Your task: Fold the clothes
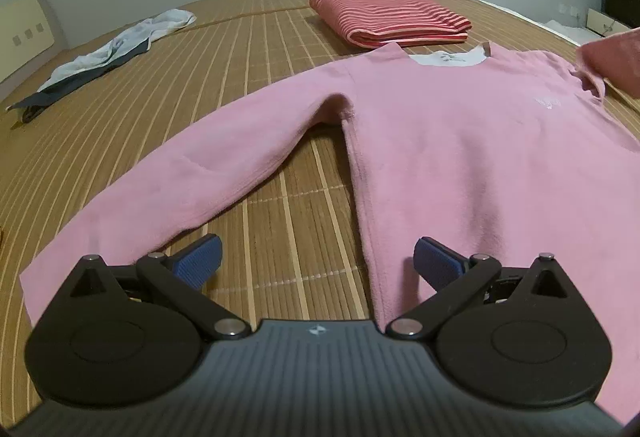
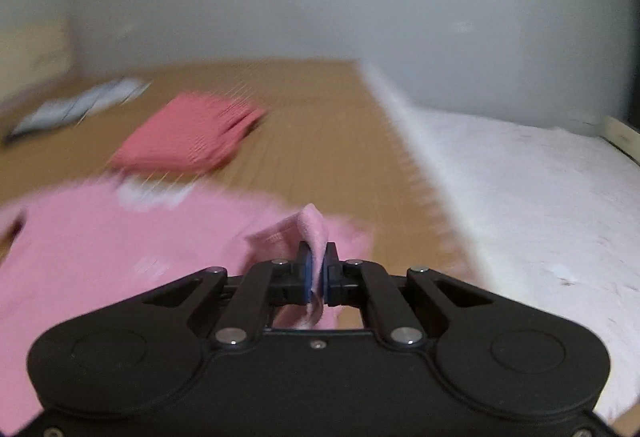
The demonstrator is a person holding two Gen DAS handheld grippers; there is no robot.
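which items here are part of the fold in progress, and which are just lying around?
In play:
- pink sweatshirt, spread flat on the bamboo mat
- right gripper, jaws shut on a pink sleeve end
- left gripper, jaws open, above the other sleeve

Lying about:
- folded red striped garment
- crumpled white and navy garment
- white mattress

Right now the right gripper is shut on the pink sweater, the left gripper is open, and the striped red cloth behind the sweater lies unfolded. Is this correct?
One thing is wrong: the striped red cloth is folded into a neat stack, as the left wrist view shows. The right gripper is indeed shut on the pink sweater, and the left gripper is open.
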